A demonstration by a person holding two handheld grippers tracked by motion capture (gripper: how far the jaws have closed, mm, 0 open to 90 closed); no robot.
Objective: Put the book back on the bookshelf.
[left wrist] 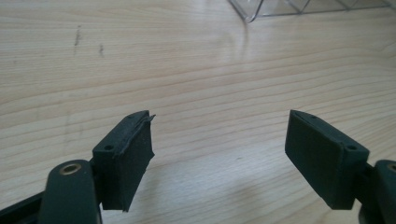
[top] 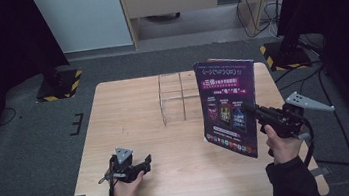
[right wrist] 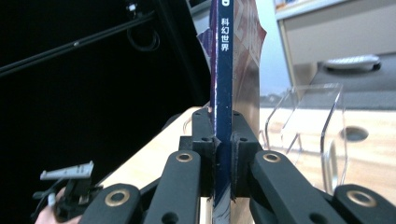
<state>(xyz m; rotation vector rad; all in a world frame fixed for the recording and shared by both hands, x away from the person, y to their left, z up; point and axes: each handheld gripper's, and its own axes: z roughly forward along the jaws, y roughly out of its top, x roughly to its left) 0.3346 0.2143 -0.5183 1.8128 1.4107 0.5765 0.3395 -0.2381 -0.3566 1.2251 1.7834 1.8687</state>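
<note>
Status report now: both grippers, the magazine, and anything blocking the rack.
Right gripper shut on magazine, held upright off the table. Left gripper open, empty, low over table. Clear rack beside magazine; nothing in between.

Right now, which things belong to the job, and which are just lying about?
In the job:
right hand-held gripper, shut on the purple-covered magazine
clear acrylic rack

Just about:
left hand-held gripper, open
wooden table
yellow-black striped stand bases
</note>
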